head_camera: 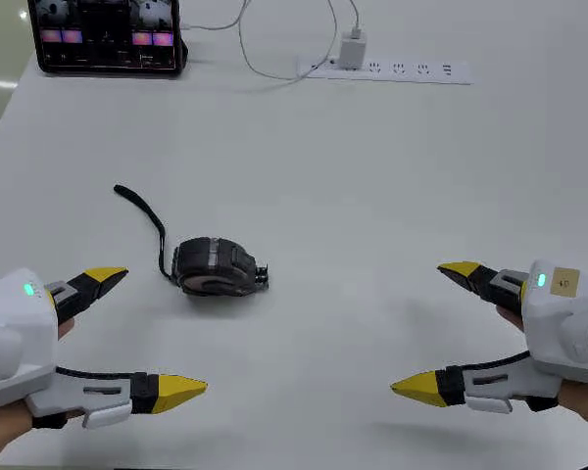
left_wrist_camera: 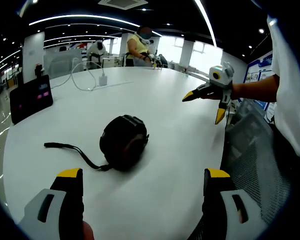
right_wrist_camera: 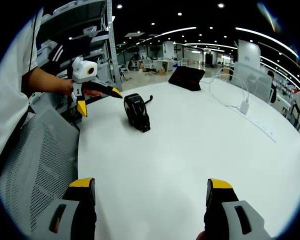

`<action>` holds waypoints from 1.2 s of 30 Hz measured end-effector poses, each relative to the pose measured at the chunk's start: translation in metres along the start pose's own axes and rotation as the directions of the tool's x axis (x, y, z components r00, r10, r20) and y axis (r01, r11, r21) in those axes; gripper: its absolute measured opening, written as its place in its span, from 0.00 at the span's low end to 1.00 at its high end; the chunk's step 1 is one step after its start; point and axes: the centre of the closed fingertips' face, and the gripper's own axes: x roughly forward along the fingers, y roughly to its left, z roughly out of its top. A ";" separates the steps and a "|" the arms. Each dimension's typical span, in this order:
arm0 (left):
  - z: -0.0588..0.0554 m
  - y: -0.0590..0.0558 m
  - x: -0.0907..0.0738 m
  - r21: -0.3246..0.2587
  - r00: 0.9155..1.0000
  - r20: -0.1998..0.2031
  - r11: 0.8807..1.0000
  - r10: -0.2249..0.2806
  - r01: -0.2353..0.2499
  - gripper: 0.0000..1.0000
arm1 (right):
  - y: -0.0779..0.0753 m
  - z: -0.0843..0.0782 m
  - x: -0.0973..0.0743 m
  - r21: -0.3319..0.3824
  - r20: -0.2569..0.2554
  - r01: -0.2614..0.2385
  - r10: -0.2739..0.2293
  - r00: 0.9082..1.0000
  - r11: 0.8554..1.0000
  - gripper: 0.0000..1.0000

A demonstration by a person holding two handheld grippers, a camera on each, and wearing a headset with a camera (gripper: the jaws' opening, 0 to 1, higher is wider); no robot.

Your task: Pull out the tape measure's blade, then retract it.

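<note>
A black tape measure lies on the white table, its black wrist strap trailing up and to the left. The blade is fully inside; its tip shows at the case's right end. My left gripper is open at the lower left, a short way from the case. My right gripper is open at the lower right, farther from the case. From the left gripper view the tape measure sits ahead between the jaws, with the right gripper beyond. In the right gripper view the tape measure lies far ahead beside the left gripper.
A dark tablet stands at the table's back left. A white power strip with a plugged charger and white cable lies at the back. A mesh chair sits by the table's near edge. People stand in the far background.
</note>
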 end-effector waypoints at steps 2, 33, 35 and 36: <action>0.000 0.000 0.000 0.001 1.000 -0.002 1.000 -0.001 0.001 0.99 | 0.000 -0.001 0.000 -0.001 -0.002 -0.001 0.001 1.000 1.000 0.91; 0.001 0.029 0.011 0.119 0.993 -0.120 0.992 -0.014 0.029 0.99 | -0.010 0.009 0.017 -0.085 -0.070 -0.056 0.051 0.996 0.995 0.85; 0.002 0.030 0.012 0.122 0.992 -0.125 0.992 -0.015 0.030 0.99 | -0.010 0.009 0.019 -0.090 -0.076 -0.061 0.054 0.996 0.994 0.83; 0.002 0.030 0.012 0.123 0.991 -0.129 0.992 -0.017 0.033 0.99 | -0.010 0.010 0.020 -0.092 -0.075 -0.063 0.057 0.996 0.994 0.83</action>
